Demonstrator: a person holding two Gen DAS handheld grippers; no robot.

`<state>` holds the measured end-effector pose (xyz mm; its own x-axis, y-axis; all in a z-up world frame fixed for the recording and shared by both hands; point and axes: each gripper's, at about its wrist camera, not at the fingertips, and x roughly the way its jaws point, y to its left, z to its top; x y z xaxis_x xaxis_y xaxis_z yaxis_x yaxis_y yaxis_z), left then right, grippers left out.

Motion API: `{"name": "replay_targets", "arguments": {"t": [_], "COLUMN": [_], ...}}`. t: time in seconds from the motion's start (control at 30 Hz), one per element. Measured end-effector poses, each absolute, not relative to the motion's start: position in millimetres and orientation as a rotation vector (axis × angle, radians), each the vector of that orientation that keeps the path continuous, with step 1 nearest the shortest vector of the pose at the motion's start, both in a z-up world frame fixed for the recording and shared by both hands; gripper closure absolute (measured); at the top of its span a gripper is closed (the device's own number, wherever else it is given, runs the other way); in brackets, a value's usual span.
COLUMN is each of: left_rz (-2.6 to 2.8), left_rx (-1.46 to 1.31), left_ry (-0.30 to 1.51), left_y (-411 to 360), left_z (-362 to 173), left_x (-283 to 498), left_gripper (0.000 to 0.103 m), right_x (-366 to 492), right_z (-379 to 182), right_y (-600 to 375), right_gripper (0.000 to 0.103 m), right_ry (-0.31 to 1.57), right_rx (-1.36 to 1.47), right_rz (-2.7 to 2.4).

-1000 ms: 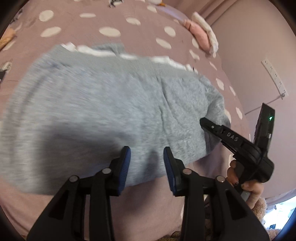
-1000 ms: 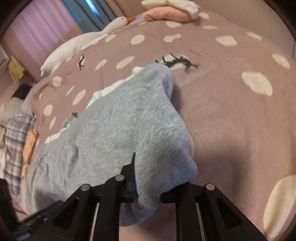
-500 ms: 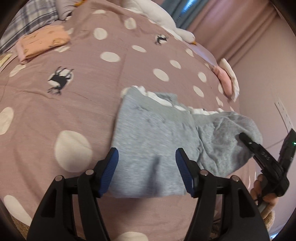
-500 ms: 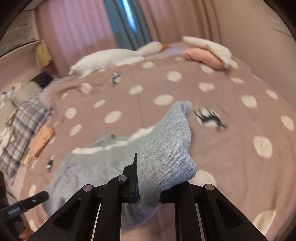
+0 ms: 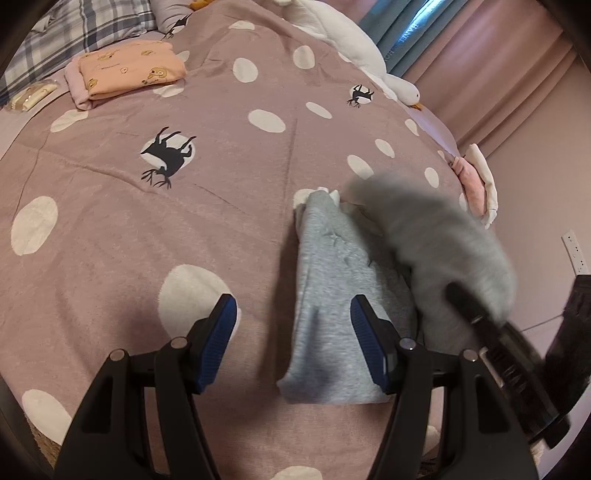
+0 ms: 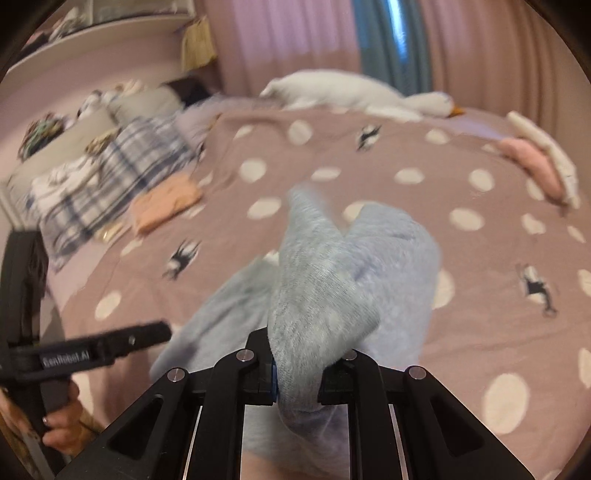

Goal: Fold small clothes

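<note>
Lower centre of the left wrist view: grey garment (image 5: 332, 306) on the bed (image 5: 221, 206), one half folded flat. Left gripper (image 5: 291, 339) has just let go, jaws spread. Right gripper (image 6: 295, 380) stays clenched on the other half, lifting it across for the next fold.

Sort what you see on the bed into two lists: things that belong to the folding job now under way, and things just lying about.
Belongs to the job:
- grey garment, partly lifted
- right claw, shut on the grey garment
- left claw, open above the bedspread

Lying about:
- folded peach clothes
- white goose toy
- pink and white bundle
- plaid pillow
</note>
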<state>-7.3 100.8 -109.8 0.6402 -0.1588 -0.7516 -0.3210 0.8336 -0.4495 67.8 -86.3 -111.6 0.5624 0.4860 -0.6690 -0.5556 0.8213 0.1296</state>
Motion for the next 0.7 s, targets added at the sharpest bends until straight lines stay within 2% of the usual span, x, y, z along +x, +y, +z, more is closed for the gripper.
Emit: {"name": "replay_targets", "arguments": {"t": [0.2,0.57,0.67,0.7], "left_rz": [0.106,0.094,0.085,0.084], "left_rx": [-0.607,-0.598,-0.607,-0.610], "left_ry": [0.890,0.899,0.891,0.892], "left_y": [104,101,101,101], "left_z": [-113,-113,-112,-113], "left_x": [-8,-8,-8,-7], "left_gripper": [0.039,0.035,0.030,0.029], "right_x": [67,56,51,50], "right_z": [-142,-136,-126,-122], "right_y": [-68,-76,-88,-93], "right_gripper": [0.088,0.088,0.083,0.078], "right_ry": [0.865,0.882,0.865,0.864], "right_rx": [-0.149,-0.152,-0.141,-0.128], "right_rz": [0.651,0.659,0.663,0.665]}}
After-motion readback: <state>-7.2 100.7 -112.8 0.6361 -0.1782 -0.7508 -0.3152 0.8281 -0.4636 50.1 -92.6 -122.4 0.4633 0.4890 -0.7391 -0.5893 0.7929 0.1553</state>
